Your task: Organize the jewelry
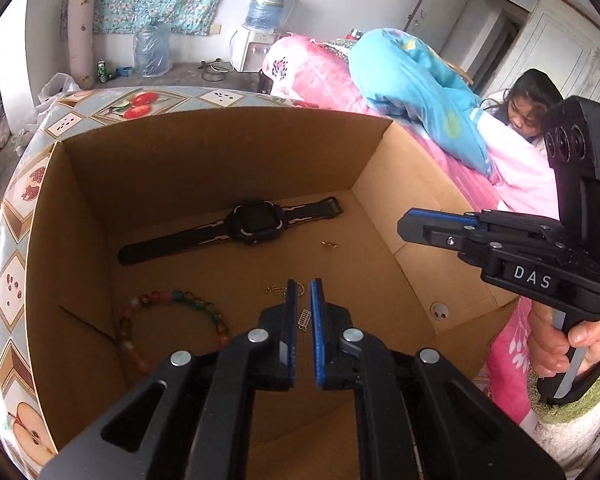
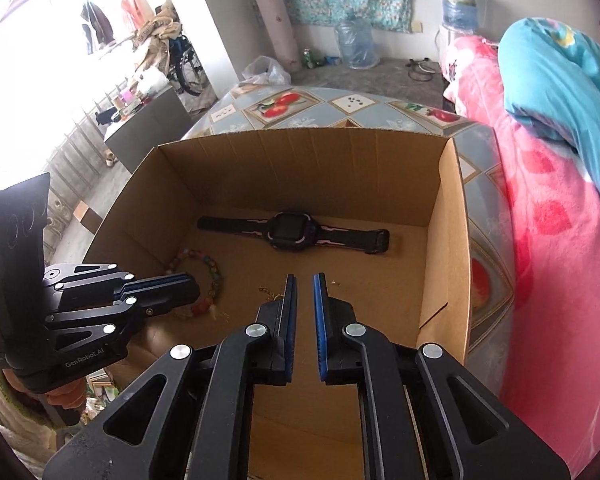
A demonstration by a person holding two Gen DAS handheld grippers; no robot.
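Note:
An open cardboard box [image 1: 220, 152] [image 2: 300, 168] holds a black watch [image 1: 252, 224] [image 2: 290, 232] laid flat across its far floor. A coloured bead bracelet [image 1: 184, 295] [image 2: 214, 276] lies at the left. Near the middle lie a thin gold chain [image 1: 276, 290] [image 2: 266, 292] and a tiny gold piece [image 1: 330, 245]. My left gripper [image 1: 304, 282] [image 2: 194, 286] hangs over the chain, jaws a narrow gap apart with nothing between them. My right gripper [image 2: 305, 276] [image 1: 404, 224] hovers over the box's right side, also slightly parted and empty.
The box stands on a round table with a fruit-pattern cloth [image 1: 140, 102] [image 2: 284, 104]. A bed with pink [image 2: 560, 280] and blue quilts [image 1: 412, 80] borders the right, where a person [image 1: 528, 108] lies. Water jugs [image 1: 152, 48] stand on the floor behind.

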